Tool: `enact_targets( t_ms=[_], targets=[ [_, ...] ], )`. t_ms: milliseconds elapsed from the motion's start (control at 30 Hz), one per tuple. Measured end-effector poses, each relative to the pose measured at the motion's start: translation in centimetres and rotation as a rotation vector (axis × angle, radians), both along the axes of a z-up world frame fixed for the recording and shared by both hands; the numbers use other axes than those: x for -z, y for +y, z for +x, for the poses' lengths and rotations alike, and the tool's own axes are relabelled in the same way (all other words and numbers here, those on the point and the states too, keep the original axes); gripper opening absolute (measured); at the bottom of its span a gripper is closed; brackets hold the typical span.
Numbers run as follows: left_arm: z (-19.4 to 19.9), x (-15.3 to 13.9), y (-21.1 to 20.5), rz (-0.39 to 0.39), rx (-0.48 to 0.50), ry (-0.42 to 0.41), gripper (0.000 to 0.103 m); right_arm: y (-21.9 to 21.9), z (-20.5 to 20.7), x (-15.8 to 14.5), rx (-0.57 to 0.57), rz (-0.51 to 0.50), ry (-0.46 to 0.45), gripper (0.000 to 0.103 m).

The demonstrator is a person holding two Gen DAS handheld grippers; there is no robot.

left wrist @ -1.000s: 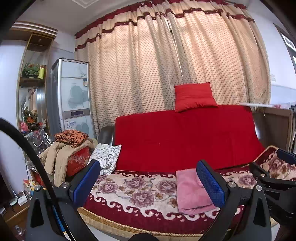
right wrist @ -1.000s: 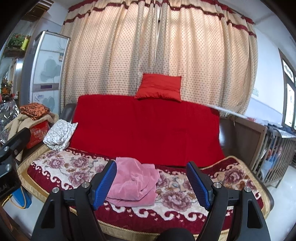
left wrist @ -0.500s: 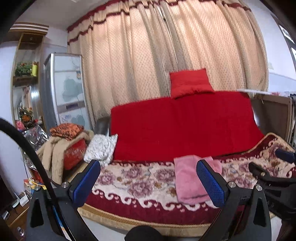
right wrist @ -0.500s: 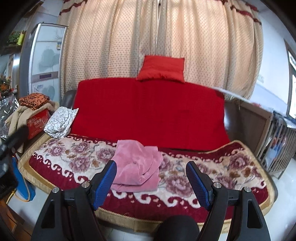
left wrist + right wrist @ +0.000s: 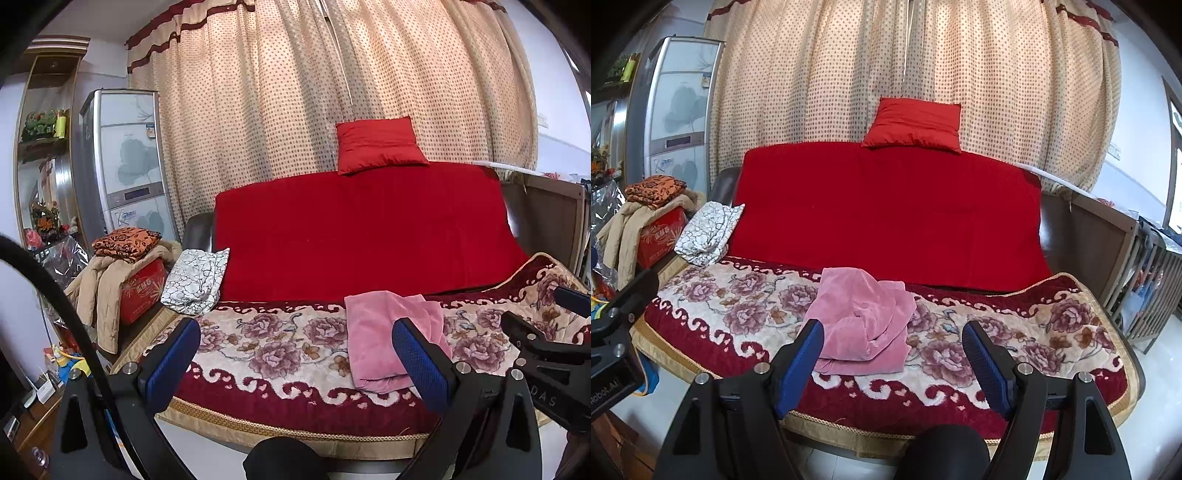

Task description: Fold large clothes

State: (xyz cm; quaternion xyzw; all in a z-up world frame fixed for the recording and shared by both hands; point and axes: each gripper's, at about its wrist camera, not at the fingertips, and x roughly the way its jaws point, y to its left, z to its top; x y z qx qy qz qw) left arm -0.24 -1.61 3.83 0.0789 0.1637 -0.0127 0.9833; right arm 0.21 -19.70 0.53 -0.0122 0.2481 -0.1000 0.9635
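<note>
Silver fridge (image 5: 125, 166) whole from left; slatted crib (image 5: 1152, 273) from right only.

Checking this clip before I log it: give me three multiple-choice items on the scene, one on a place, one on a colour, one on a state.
1. Where does the pink garment lie?
A. on the flowered sofa seat
B. on the floor
C. on the red box

2. What colour is the cushion on top of the sofa back?
A. blue
B. red
C. white

3. How is the right hand-held gripper?
A. shut on the garment
B. shut and empty
C. open, holding nothing

Key:
1 A, it lies crumpled on the flowered cover, in front of the red backrest.
2 B, it is red against the dotted curtain.
3 C, its blue pads stand wide apart, short of the garment.
</note>
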Motion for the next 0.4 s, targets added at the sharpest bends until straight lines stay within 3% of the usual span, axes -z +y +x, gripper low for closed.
enact_targets(
  t_ms=[400],
  targets=[
    [-0.04, -0.38, 0.26, -0.005, -0.014, -0.042, 0.103, 0.14, 0.37, -0.09, -0.011, -0.006, -0.003, 0.080]
  ],
)
